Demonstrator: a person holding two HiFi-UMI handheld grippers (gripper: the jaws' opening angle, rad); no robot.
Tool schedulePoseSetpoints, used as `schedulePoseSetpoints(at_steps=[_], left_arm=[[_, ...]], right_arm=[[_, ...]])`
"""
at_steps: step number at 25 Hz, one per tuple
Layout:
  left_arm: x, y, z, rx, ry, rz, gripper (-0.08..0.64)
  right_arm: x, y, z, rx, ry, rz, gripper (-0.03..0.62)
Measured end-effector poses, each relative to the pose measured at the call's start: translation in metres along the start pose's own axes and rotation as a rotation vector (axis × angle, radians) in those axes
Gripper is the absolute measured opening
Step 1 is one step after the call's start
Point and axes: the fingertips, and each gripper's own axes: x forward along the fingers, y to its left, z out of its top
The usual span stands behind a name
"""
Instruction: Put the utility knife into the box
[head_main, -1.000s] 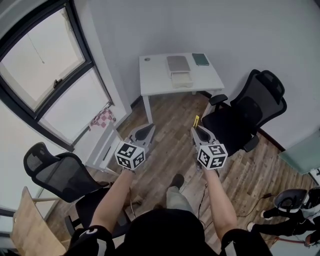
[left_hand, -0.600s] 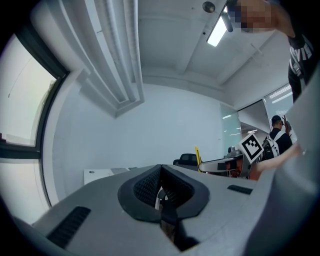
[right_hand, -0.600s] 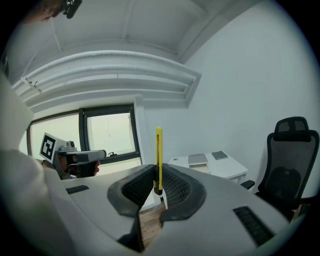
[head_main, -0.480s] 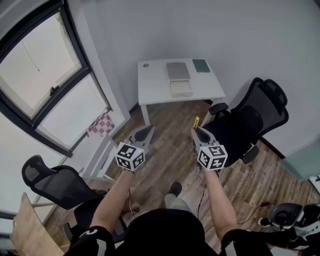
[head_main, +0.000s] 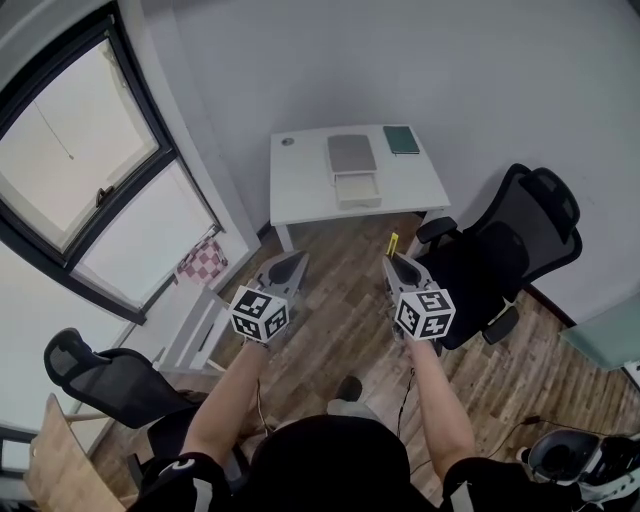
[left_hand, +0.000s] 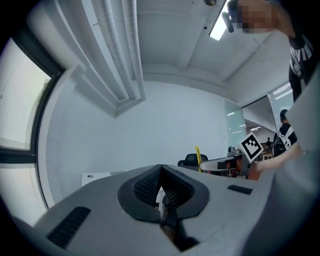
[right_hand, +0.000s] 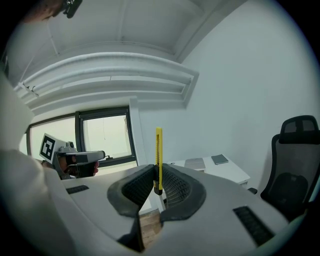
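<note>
A yellow utility knife (head_main: 392, 243) stands upright between the jaws of my right gripper (head_main: 398, 262), which is shut on its lower end. In the right gripper view the knife (right_hand: 158, 155) rises from the right gripper (right_hand: 156, 172). The open box (head_main: 358, 188) lies on the white table (head_main: 300, 185) ahead, with its grey lid (head_main: 352, 153) behind it. My left gripper (head_main: 290, 265) is held level beside the right one, shut and empty (left_hand: 161, 172). Both are in the air over the wooden floor, well short of the table.
A green notebook (head_main: 402, 140) lies at the table's far right corner. A black office chair (head_main: 500, 250) stands right of the table, another (head_main: 100, 365) at lower left. A white low stand (head_main: 200, 310) and a checked cloth (head_main: 203, 255) are under the window at left.
The table and box have slid lower and nearer in the head view, and the chairs have shifted. Both grippers keep the same pose, the knife still held.
</note>
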Motion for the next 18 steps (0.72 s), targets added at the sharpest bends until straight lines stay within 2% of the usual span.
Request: schedulePoseSetpoints(at_steps=[12, 18], left_arm=[[0.073, 0.006, 0.008, 0.028, -0.025, 0.005, 0.026], [0.084, 0.011, 0.002, 0.013, -0.033, 0.024, 0.026]], right_arm=[[0.029, -0.067, 0.011, -0.014, 0.001, 0.017, 0.064], [0.039, -0.077, 0.015, -0.025, 0.002, 0.036, 0.064]])
